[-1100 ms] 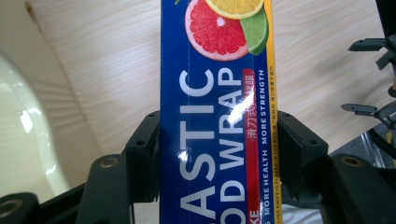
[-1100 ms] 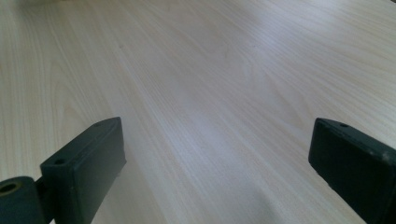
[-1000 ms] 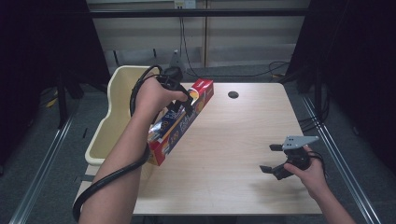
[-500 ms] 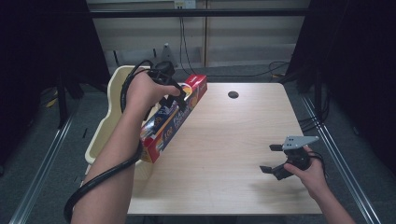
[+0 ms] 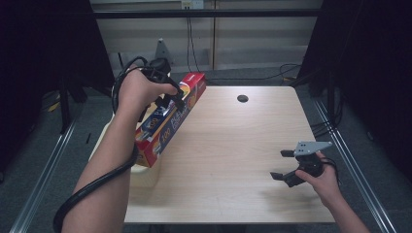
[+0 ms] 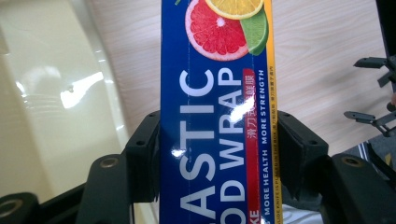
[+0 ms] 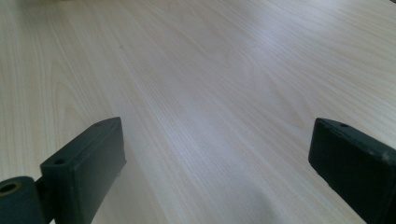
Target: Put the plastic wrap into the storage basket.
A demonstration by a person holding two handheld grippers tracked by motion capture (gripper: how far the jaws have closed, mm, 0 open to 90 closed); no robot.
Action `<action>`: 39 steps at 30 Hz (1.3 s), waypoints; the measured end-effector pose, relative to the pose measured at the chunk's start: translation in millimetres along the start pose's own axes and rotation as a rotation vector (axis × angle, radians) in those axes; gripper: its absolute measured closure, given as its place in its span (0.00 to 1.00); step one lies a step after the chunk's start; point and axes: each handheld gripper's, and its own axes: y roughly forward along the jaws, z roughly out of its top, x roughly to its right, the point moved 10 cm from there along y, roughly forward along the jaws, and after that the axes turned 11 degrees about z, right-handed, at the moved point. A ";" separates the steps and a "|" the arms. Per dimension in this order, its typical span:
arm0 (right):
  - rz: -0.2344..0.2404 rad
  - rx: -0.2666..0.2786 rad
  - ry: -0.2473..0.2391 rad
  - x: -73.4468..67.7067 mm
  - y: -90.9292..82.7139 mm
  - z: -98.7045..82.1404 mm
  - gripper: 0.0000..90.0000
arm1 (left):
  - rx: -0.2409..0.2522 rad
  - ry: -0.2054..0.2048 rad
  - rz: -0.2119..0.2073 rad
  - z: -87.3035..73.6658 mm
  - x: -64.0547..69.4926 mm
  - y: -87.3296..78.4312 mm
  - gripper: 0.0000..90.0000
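Standing at the near side of the worktop (image 5: 228, 160), I start at the left, where a cream plastic tub (image 6: 51, 93) sits just off the worktop's left edge, its glossy wall catching the light in the left gripper view. Next to it, the left hand (image 5: 138, 90) carries the left tongs (image 5: 170, 99), and they are clenched across the width of a long plastic wrap box (image 5: 170, 121). In the left gripper view the two black jaws press on the box's long edges, with the blue face, white lettering and a picture of cut citrus fruit between them. From the high view the box slants: its red far end points up and away toward the back of the worktop, its near end hangs low over the left edge, above the tub. It looks lifted clear of the wood, though I cannot tell whether the low end touches anything. A black cable (image 5: 97, 184) loops down along the forearm.

Further along, near the back of the worktop's middle, there is a small round dark hole (image 5: 242, 98).

At the right, well apart from the box, the right hand (image 5: 323, 182) holds the right tongs (image 5: 286, 165) low over the front right corner. Their jaws stand wide apart with bare pale wood between them; they grasp nothing.
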 end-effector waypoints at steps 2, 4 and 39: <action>-0.004 0.000 0.001 -0.1 0.3 0.0 0.04 | 0.004 -0.012 0.005 -0.1 -3.7 -1.9 0.46; 0.001 -0.001 0.003 -0.6 0.6 0.0 0.04 | 0.007 -0.022 0.002 -0.6 -6.1 -3.6 0.46; 0.007 -0.006 0.002 -1.6 2.1 -0.3 0.04 | 0.025 -0.103 0.047 -17.2 -49.9 -32.2 0.46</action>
